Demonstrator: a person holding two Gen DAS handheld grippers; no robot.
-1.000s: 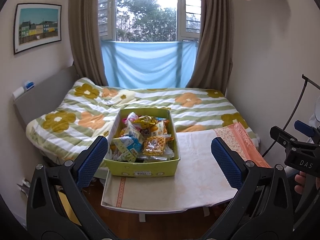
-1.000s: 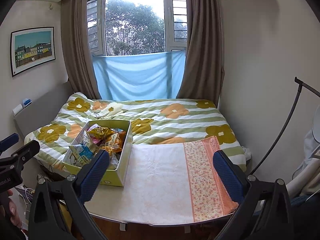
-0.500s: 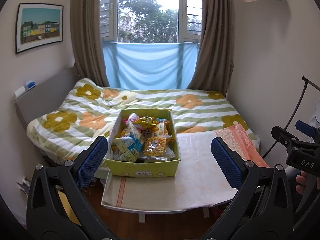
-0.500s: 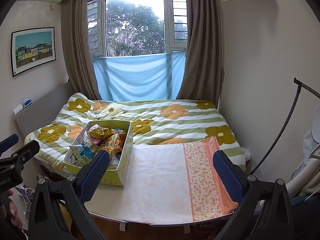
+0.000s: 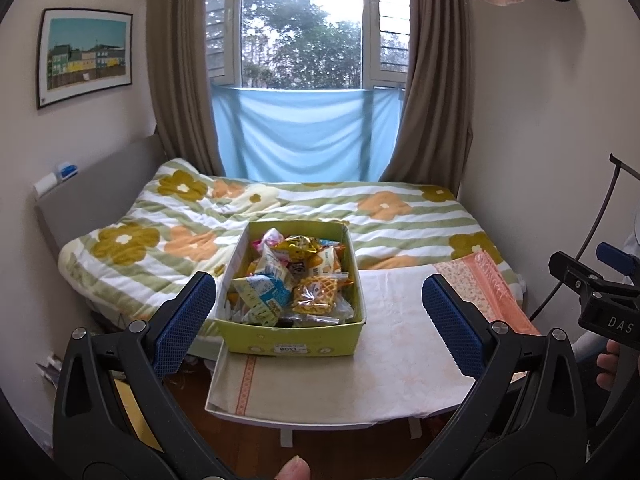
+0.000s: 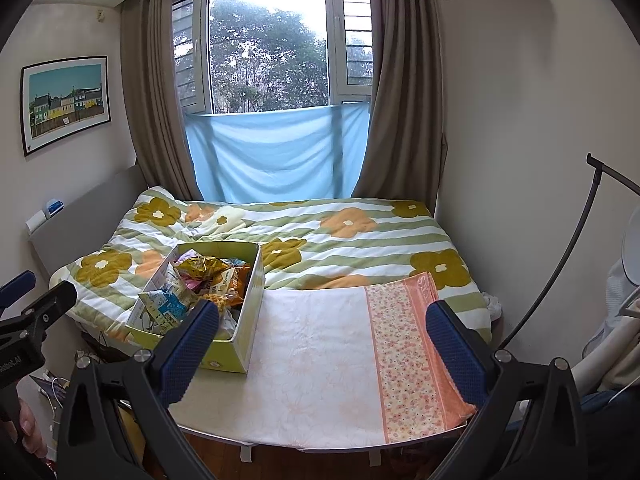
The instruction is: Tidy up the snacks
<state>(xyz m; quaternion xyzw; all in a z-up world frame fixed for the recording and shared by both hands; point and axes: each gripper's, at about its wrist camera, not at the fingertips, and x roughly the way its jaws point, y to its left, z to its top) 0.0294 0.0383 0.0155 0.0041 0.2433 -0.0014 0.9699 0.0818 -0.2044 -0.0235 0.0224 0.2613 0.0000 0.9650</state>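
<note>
A home bedroom: a bed under a flowered quilt, curtains at the window (trees outside), a framed picture.

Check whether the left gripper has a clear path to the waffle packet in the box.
Probably yes: the left gripper is open, the waffle packet lies on top, and the box has no lid.

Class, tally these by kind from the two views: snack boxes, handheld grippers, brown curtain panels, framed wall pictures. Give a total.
Yellow-green cardboard snack box: 1
Black blue-padded grippers: 2, left gripper and right gripper
Brown fabric curtain panels: 2
Framed picture of colourful houses: 1
Total: 6
</note>
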